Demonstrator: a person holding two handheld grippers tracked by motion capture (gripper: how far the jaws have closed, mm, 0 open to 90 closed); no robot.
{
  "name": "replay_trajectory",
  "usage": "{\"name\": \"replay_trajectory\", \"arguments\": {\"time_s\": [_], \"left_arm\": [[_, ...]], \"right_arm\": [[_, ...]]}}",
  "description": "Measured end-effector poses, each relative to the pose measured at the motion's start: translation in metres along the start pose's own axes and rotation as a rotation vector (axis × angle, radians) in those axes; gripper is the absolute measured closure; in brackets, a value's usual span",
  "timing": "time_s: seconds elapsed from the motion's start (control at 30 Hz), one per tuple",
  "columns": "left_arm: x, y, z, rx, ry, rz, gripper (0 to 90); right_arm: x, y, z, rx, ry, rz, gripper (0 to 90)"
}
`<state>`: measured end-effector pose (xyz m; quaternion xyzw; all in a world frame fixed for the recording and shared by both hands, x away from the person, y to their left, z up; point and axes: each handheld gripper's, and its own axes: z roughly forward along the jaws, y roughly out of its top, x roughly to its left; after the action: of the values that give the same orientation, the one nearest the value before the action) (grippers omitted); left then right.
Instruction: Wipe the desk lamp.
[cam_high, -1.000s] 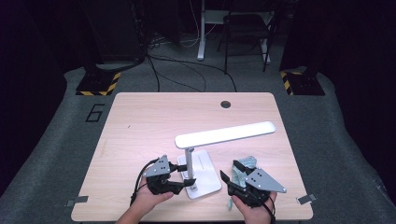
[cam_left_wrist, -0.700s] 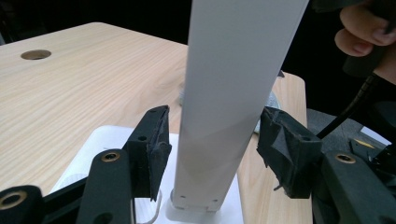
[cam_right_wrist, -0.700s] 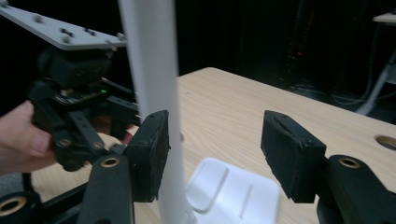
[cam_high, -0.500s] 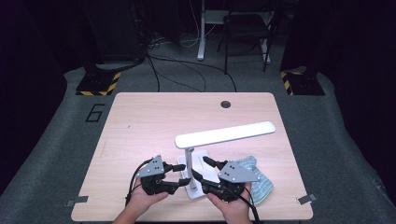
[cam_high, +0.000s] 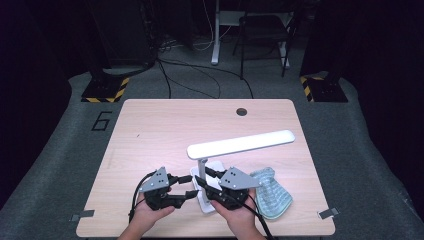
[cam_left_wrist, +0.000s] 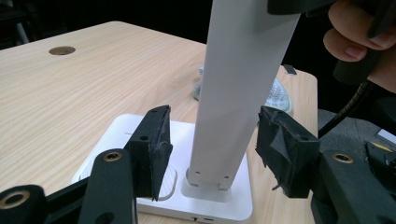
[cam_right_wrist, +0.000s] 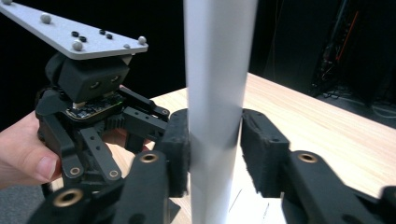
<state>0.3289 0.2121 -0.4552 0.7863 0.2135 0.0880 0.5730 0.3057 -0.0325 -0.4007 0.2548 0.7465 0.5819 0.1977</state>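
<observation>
A white desk lamp stands near the table's front edge, with a long head (cam_high: 240, 144), a flat post (cam_left_wrist: 238, 93) and a square base (cam_left_wrist: 126, 135). My left gripper (cam_high: 192, 186) is open low around the post; in the left gripper view both pads (cam_left_wrist: 156, 144) stand clear of it. My right gripper (cam_high: 205, 176) comes from the other side and its jaws have just been closing. In the right gripper view (cam_right_wrist: 215, 154) its pads (cam_right_wrist: 180, 149) press the post (cam_right_wrist: 217, 93) between them.
A pale green cloth (cam_high: 272, 192) lies on the table right of the lamp base. A round cable hole (cam_high: 242, 111) sits near the far edge. The left gripper (cam_right_wrist: 93, 107) and its hand (cam_right_wrist: 23, 149) face the right gripper closely across the post.
My right gripper moved left from over the cloth to the lamp post and closed on it. The cloth now lies uncovered. The left gripper stayed put.
</observation>
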Motion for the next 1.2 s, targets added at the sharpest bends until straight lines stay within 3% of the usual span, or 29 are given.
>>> {"name": "replay_trajectory", "arguments": {"time_s": [0.17, 0.37, 0.43, 0.6, 0.73, 1.03, 1.13, 1.2], "left_arm": [[0.000, -0.001, -0.001, -0.001, -0.001, -0.003, 44.5], [-0.001, 0.001, 0.000, -0.002, -0.001, 0.007, 44.6], [-0.001, 0.001, 0.001, 0.003, -0.007, 0.016, 44.5], [-0.002, 0.002, 0.004, -0.003, -0.012, 0.020, 44.6], [-0.003, 0.003, 0.008, 0.005, -0.023, 0.025, 44.7], [-0.004, 0.007, 0.017, 0.013, -0.050, 0.055, 51.8], [-0.003, 0.008, 0.020, 0.016, -0.084, 0.049, 53.8], [-0.003, 0.008, 0.024, 0.025, -0.102, 0.067, 54.4]], "right_arm": [[-0.003, 0.000, 0.001, -0.009, 0.015, -0.006, 65.7], [-0.011, -0.001, -0.003, -0.011, -0.002, 0.007, 75.7], [-0.015, -0.001, -0.004, -0.010, 0.020, 0.025, 76.1], [-0.015, -0.001, -0.005, -0.011, 0.027, -0.003, 76.4], [-0.016, -0.001, -0.006, -0.007, 0.047, 0.017, 76.1], [-0.011, -0.002, -0.009, -0.006, 0.090, -0.003, 76.3], [-0.011, -0.002, -0.011, -0.005, 0.096, 0.000, 76.1], [-0.012, -0.003, -0.013, -0.003, 0.106, 0.003, 76.0]]}}
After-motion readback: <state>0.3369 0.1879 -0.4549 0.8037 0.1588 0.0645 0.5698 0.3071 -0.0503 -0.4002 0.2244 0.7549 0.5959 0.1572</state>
